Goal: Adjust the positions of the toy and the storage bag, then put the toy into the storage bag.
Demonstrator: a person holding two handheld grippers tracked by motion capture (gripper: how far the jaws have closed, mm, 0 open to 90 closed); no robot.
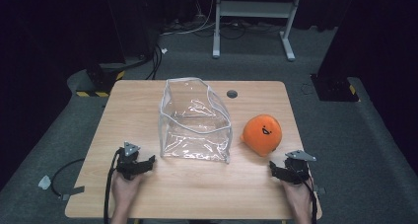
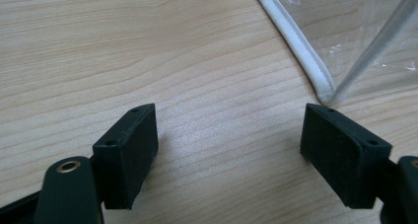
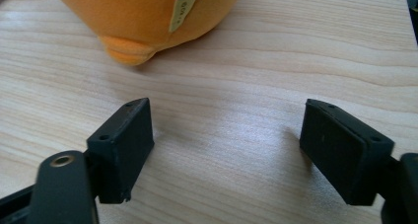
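A clear plastic zip bag (image 1: 194, 121) with white edging stands open in the middle of the wooden table (image 1: 148, 194). To its right lies a round orange plush toy (image 1: 262, 133) with a small face. My left gripper (image 1: 143, 164) rests near the table's front left, open, its jaws apart over bare wood; the bag's white-edged corner (image 2: 315, 73) lies just ahead of it. My right gripper (image 1: 277, 170) rests at the front right, open with nothing between its jaws. The orange plush toy (image 3: 148, 12) with a small label sits just beyond them.
A round grommet (image 1: 232, 93) is set in the table near its far edge. Beyond the table stand a white desk frame (image 1: 254, 17), cables on the grey carpet and dark panels. A yellow-black striped base (image 1: 96, 92) sits at the far left.
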